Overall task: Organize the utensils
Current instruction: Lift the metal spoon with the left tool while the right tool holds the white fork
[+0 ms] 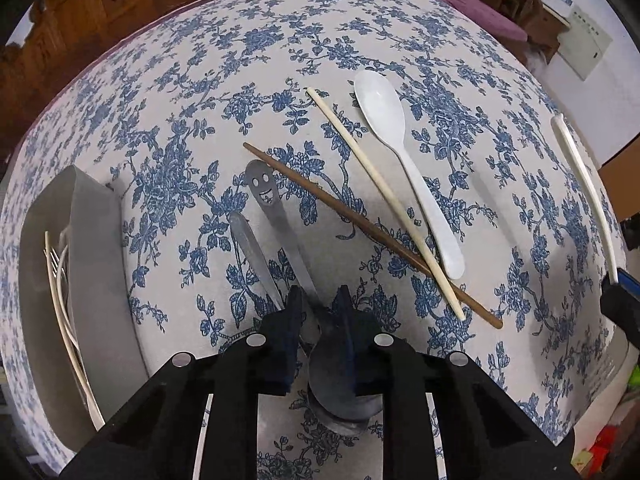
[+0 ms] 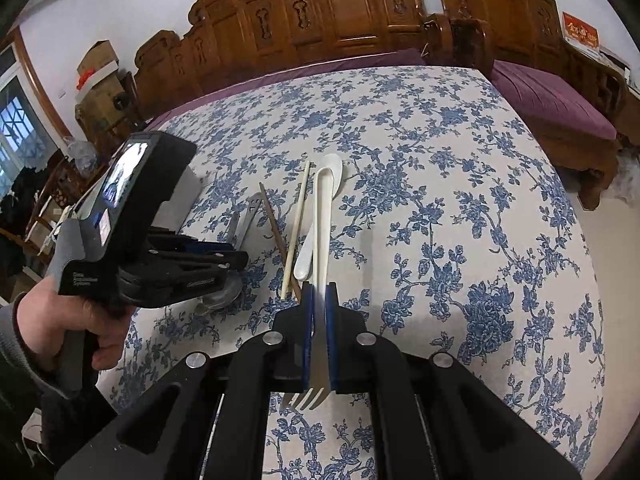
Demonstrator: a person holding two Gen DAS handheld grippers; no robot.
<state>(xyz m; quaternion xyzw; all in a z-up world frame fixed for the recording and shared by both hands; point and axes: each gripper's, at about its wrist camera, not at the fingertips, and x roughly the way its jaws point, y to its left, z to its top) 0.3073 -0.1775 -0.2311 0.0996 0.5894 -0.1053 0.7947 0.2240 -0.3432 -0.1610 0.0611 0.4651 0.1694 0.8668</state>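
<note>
Two close, downward wrist views, shared tablecloth [image 1: 280, 60].

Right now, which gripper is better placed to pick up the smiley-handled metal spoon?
Left. The left gripper already straddles the smiley-handled spoon at its neck, while the right gripper is shut on a white fork and sits farther from it.

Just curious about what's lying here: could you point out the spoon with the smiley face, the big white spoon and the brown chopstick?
smiley spoon [image 1: 262, 188], left wrist view, on the cut-out face at its handle end.
white spoon [image 1: 380, 110], left wrist view, on its bowl.
brown chopstick [image 1: 360, 222], left wrist view, on its middle.
</note>
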